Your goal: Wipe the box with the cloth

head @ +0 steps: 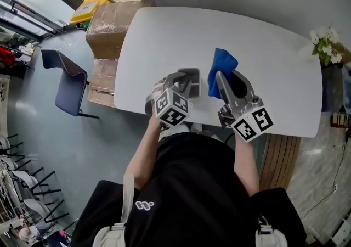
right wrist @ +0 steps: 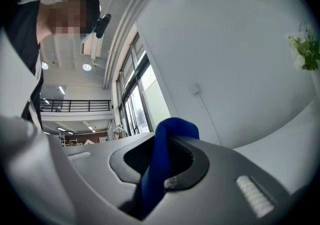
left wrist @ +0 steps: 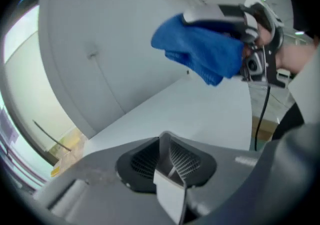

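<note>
Cloth [head: 222, 67] bunched, soft blue; box [head: 193, 74] rectangular, grey

Head view: from above the person, facing steeply down on the white table [head: 164, 37]. Whole tabletop in frame. Left gripper [head: 184, 81] and right gripper [head: 229, 78] sit over the table's near edge.
Left gripper view: lens close behind its jaws, which are closed on the box [left wrist: 170, 194]. Faces across the table toward the wall.
Right gripper view: lens close behind its jaws, which are clamped on the cloth [right wrist: 165, 169]. Tilted up off the table, toward wall and windows.
Shared, head + left gripper views: cloth, right gripper, tabletop.
Shared, head + right gripper views: cloth, flowers [head: 324, 45] off the table's right end.
</note>
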The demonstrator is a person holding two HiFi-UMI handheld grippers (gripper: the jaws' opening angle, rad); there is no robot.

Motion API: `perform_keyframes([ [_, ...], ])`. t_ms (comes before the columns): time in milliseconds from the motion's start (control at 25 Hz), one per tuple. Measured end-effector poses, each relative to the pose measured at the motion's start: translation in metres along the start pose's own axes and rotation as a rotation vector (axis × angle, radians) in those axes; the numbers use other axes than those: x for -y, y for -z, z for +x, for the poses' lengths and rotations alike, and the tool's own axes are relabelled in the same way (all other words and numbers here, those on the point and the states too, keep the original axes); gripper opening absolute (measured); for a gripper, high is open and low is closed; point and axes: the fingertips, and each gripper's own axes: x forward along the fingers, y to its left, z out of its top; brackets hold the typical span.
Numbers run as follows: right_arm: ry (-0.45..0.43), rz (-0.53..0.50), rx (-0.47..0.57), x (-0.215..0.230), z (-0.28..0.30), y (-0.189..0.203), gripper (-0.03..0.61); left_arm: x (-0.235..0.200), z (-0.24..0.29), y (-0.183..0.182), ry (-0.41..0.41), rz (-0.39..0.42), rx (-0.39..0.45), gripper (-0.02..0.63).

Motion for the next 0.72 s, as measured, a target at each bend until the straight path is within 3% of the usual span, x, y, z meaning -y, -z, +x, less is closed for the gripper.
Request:
perform_keyframes([
  [240,0.028,-0.050,-0.024,-0.005,0.010,0.001,0.055,-0.016,-0.036,-0.031,-0.056,-0.236,0.209,0.029],
  [360,0.042,-0.083,-0.039,-0.010,0.016,0.001,0.054,-0.026,-0.054,-0.046,-0.123,-0.273,0.285,0.002],
  [720,0.096,-0.170,-0.105,-0.025,0.037,0.010,0.054,-0.060,-0.106,-0.084,-0.295,-0.429,0.552,0.002],
])
